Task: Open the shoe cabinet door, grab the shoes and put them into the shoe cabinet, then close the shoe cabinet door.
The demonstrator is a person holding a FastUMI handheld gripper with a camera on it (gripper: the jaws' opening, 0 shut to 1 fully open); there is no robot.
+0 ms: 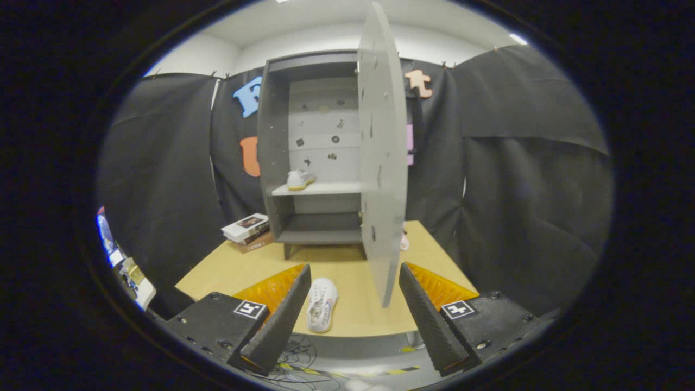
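The grey shoe cabinet (277,163) stands at the back of the wooden table (353,266), with its door (383,157) swung wide open toward me. One white shoe (299,179) rests on the cabinet's middle shelf. A second white shoe (321,304) lies on the table near its front edge, just right of my left finger (282,315). My gripper (355,277) hangs open above the table's front edge, holding nothing. The open door's lower corner reaches down between the fingers, close to the right one.
A stack of books (247,231) lies on the table left of the cabinet. A small pink thing (404,241) peeks out behind the door. Cables (298,355) and striped tape lie on the floor below the table's edge.
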